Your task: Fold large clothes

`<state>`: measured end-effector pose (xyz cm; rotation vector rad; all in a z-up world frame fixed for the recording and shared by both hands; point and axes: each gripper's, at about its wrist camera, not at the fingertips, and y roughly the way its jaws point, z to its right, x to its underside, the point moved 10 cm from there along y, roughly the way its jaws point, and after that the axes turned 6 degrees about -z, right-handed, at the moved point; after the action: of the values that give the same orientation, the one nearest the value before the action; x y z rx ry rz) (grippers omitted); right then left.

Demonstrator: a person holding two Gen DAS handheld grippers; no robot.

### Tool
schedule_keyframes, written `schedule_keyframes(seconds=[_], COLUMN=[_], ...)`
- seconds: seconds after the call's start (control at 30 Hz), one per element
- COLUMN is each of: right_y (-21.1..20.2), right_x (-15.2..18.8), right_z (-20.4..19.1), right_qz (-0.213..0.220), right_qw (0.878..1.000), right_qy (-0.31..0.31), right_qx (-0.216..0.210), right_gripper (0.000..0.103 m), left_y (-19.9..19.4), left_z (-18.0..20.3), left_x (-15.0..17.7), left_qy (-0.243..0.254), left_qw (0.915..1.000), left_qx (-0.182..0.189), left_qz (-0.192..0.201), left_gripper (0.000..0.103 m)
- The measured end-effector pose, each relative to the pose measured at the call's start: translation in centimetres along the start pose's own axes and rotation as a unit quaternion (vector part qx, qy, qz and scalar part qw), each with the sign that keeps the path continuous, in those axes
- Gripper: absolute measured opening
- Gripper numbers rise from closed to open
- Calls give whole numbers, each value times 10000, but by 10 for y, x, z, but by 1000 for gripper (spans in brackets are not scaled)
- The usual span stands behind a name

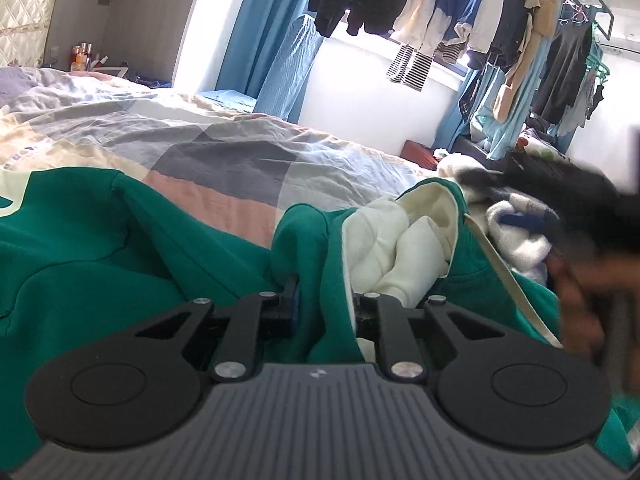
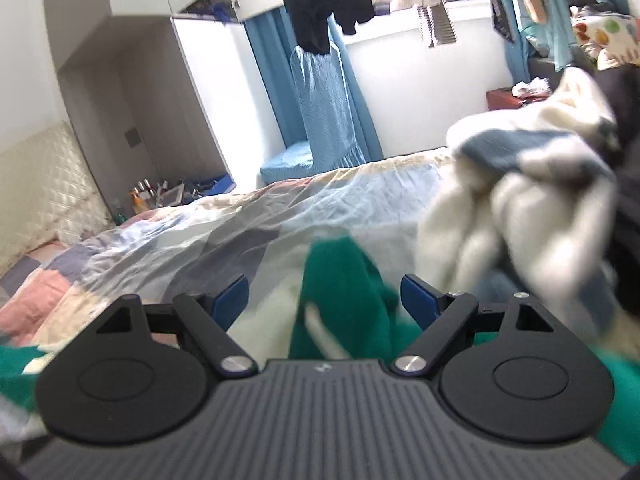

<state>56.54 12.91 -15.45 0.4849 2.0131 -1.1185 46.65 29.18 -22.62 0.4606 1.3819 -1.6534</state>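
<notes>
- green hoodie (image 1: pixel 80 264) lies crumpled across the near part of the bed, its cream-lined hood (image 1: pixel 400 248) bunched up at the right of the left wrist view, so by my reading the folding proper is not yet begun.
- left gripper (image 1: pixel 326 300) is clamped on a ridge of the green cloth beside the hood; the hold looks meant to pin or lift that edge so the garment can be drawn flat (one blue pad is almost buried in fabric).
- right gripper (image 2: pixel 324 300) has its jaws wide apart, blue pads on either side of a raised green fold (image 2: pixel 344 280), holding nothing; it seems set to take a second corner.
- just beyond, a white and blue fleecy garment (image 2: pixel 520 184) is heaped at the right, blurred, likely waiting its turn.
- patchwork quilt (image 1: pixel 208 148) gives a broad soft surface for spreading.
- farthest off, hanging clothes (image 1: pixel 440 12) and blue curtains (image 2: pixel 320 92) line the window wall.
</notes>
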Motion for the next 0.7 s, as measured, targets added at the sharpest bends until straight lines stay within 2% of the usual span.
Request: schedule_keyframes(seconds=[0.13, 0.2, 0.27, 0.33, 0.37, 0.4, 0.43, 0.47, 0.5, 0.63, 0.7], right_y=[49, 71, 86, 96, 99, 100, 100, 95, 88, 39, 4], right_x=[-26, -28, -22, -12, -5, 0, 3, 4, 3, -16, -19], right_z=[2, 2, 5, 8, 10, 11, 12, 12, 12, 1, -7], right_qz=[-537, -938, -1304, -1661, -1831, -1947, -2000, -1997, -1910, -1268, -891], right_qw=[9982, 9943, 9899, 9847, 9815, 9789, 9771, 9764, 9777, 9891, 9932], right_qy=[-81, -223, -212, -148, -171, -226, -305, -368, -378, -411, -527], right_qx=[250, 452, 512, 512, 526, 584, 660, 731, 793, 624, 524], right_gripper=[83, 76, 76, 66, 56, 36, 25, 14, 10, 9, 9], left_y=[-3, -4, -8, -10, -9, -9, -9, -9, -10, -17, -23], left_z=[-5, -9, -15, -20, -23, -25, -26, -27, -27, -36, -43], left_x=[-2, -4, -7, -9, -9, -8, -7, -7, -8, -13, -14], left_qy=[-146, -195, -167, -187, -241, -296, -327, -334, -356, -660, -786], left_qw=[9999, 9998, 9997, 9995, 9994, 9992, 9991, 9991, 9990, 9971, 9958], left_qx=[84, 79, -6, -5, 20, 41, 62, 71, 77, 155, 78], left_qz=[-3, 49, 192, 244, 241, 250, 260, 270, 277, 338, 454], left_gripper=[20, 20, 19, 18, 17, 17, 17, 16, 16, 15, 15])
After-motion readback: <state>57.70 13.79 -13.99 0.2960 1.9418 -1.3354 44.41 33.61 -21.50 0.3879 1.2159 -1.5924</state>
